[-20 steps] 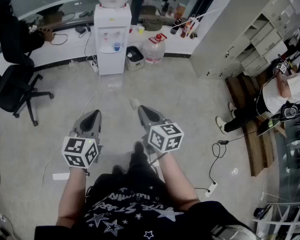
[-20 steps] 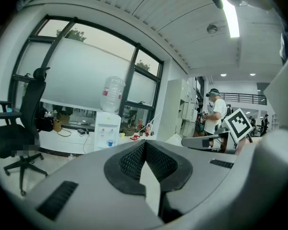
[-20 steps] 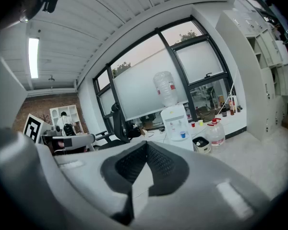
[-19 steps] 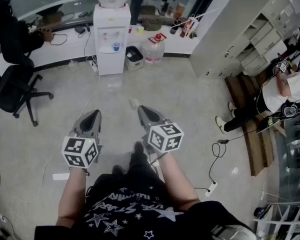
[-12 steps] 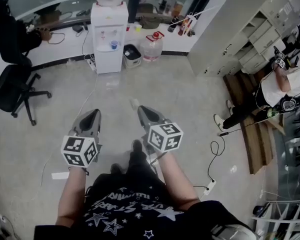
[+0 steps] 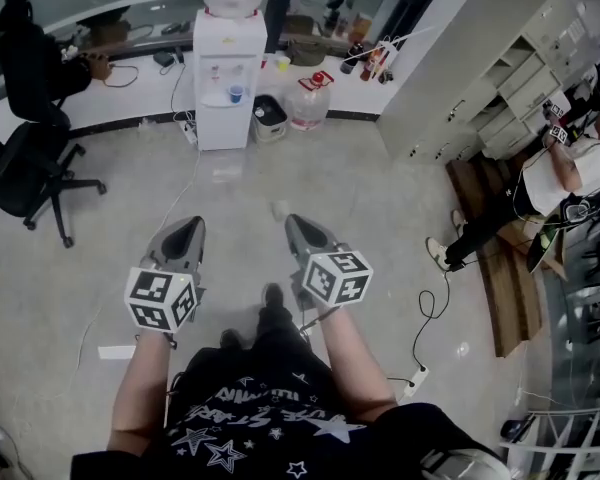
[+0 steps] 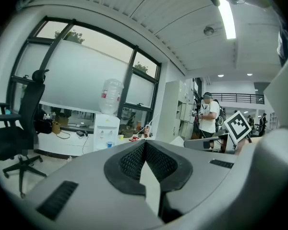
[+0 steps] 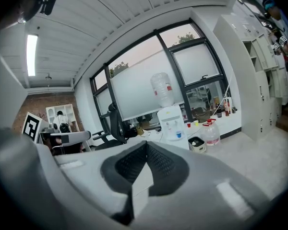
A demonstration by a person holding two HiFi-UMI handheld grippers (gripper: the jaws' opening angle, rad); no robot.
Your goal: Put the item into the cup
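No item and no task cup can be picked out; only a small blue cup (image 6: 235, 94) sits in the water dispenser's niche far ahead. My left gripper (image 6: 187, 227) and right gripper (image 6: 299, 224) are held side by side at waist height over the bare floor, pointing forward. In the left gripper view the left gripper (image 7: 145, 145) has its black ribbed pads meeting at the tips with nothing between them. In the right gripper view the right gripper (image 8: 146, 145) stands the same way, shut and empty.
A white water dispenser (image 6: 225, 78) with a spare jug (image 6: 309, 98) beside it stands by the window wall. A black office chair (image 6: 28, 173) is at the left. White cabinets (image 6: 510, 88), a wooden pallet (image 6: 500, 278) and a person (image 6: 550, 183) are at the right. Cables and a power strip (image 6: 418, 376) lie on the floor.
The head view has shifted a little, and both grippers have drifted slightly to the right in it. Both stay shut and empty.
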